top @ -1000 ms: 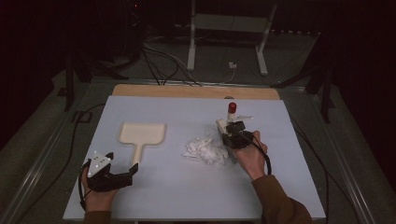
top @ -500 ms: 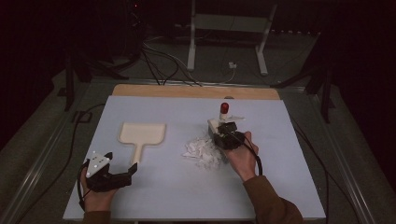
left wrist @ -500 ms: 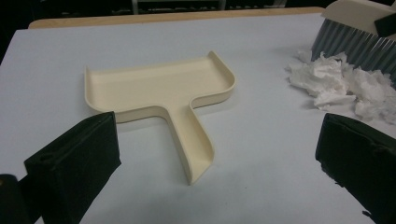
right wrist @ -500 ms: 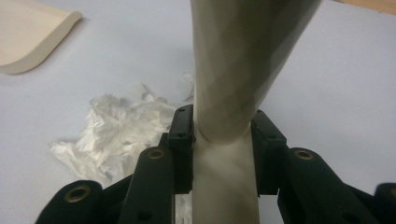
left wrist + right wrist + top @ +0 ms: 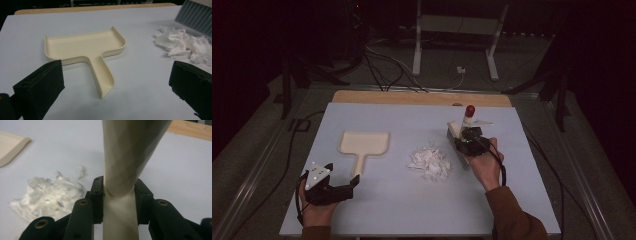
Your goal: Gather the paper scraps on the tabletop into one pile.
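Fingers of the right gripper (image 5: pixel 460 135) clamp the cream brush handle (image 5: pixel 125 170), bristles beside the heap of torn white paper (image 5: pixel 430 162), ready for sweeping. Left gripper (image 5: pixel 343 186) rests wide, facing the cream plastic dustpan (image 5: pixel 363 144). Pale blue surface (image 5: pixel 412 210); dark room beyond.

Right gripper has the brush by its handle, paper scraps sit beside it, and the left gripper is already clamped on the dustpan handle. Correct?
Not quite. The left gripper is open and holds nothing; the left gripper view shows the dustpan lying free ahead of its jaws. The rest stands: the right gripper grips the brush, with the paper scraps beside it.
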`<state>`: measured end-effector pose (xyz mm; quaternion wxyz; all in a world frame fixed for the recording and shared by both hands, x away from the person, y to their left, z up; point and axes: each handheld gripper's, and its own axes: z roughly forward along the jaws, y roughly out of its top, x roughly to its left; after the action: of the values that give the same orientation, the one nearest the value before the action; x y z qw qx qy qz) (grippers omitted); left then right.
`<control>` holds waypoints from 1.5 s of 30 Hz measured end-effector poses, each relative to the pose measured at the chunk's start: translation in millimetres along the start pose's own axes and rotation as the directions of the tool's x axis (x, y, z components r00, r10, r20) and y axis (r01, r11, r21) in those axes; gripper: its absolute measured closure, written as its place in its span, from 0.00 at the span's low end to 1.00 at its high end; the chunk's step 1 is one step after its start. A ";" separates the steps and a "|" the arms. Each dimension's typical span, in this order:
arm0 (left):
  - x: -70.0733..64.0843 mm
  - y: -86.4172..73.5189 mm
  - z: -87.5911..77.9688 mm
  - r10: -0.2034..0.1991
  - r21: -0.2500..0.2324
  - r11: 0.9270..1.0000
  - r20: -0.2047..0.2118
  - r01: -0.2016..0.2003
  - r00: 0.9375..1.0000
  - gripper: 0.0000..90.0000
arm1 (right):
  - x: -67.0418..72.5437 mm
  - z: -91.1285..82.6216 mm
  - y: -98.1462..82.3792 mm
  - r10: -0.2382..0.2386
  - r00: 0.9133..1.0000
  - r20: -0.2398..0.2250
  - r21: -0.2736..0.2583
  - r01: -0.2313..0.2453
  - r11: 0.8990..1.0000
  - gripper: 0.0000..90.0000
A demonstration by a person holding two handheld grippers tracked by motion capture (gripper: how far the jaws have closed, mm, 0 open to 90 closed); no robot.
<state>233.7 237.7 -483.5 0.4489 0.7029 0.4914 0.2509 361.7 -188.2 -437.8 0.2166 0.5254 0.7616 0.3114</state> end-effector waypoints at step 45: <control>7.9 7.2 25.4 -0.018 0.091 0.996 -0.067 0.024 0.998 0.01 | -60.3 9.9 -22.4 -0.053 0.992 -0.116 -0.033 0.050 0.998 0.75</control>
<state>260.2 234.4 -489.8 0.4021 0.7089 0.5244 0.2466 374.6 -247.8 -460.4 0.1876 0.4832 0.7814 0.3475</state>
